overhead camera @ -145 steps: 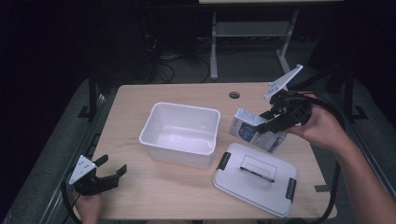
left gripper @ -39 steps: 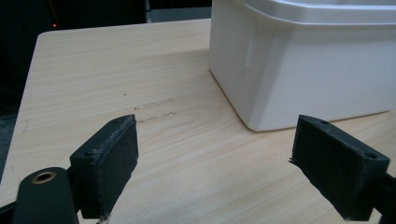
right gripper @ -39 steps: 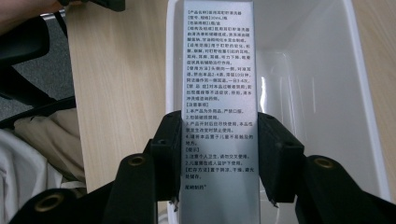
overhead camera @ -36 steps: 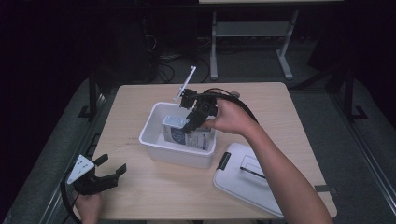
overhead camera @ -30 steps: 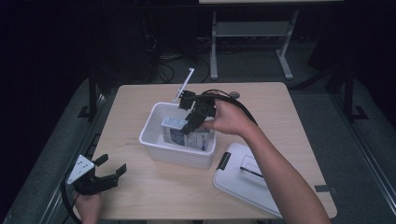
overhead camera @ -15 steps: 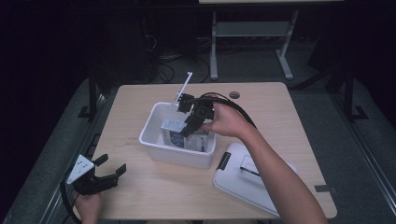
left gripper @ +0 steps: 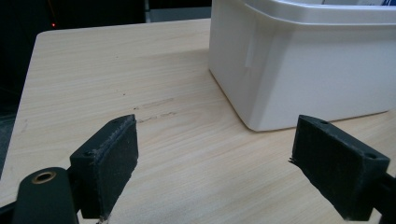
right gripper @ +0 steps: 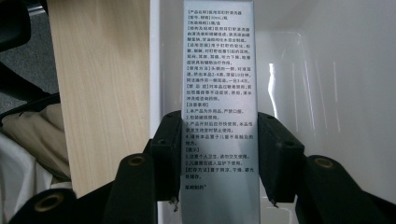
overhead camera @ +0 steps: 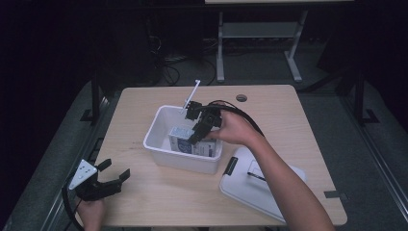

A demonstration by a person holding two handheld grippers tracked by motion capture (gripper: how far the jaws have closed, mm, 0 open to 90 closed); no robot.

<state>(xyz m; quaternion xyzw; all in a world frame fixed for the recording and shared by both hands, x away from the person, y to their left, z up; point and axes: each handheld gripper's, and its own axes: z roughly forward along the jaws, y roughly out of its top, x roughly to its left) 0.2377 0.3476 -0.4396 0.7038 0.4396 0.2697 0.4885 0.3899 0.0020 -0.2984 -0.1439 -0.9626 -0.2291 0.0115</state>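
Note:
A white plastic bin (overhead camera: 157, 130) stands in the middle of the wooden table. My right gripper (overhead camera: 198, 131) reaches down into it, shut on a tall grey carton (overhead camera: 181, 138) with small printed text. In the right gripper view the carton (right gripper: 219, 70) stands upright between the two black pads (right gripper: 169, 149), with the bin's white wall (right gripper: 327, 93) behind it. My left gripper (overhead camera: 111, 179) rests at the table's front left corner, open and holding nothing. In the left gripper view its jaws (left gripper: 215, 172) stand wide apart over bare wood, facing the bin's outer corner (left gripper: 303, 70).
The bin's white lid (overhead camera: 269, 185) with a handle and dark clips lies flat at the front right, under the person's right forearm. A round cable hole (overhead camera: 241, 98) sits near the table's back edge. Dark floor and a desk frame lie beyond.
Since the oldest frame the right gripper carried the carton from the table's right side into the bin. Over the last second it sank slightly. The left gripper stayed put.

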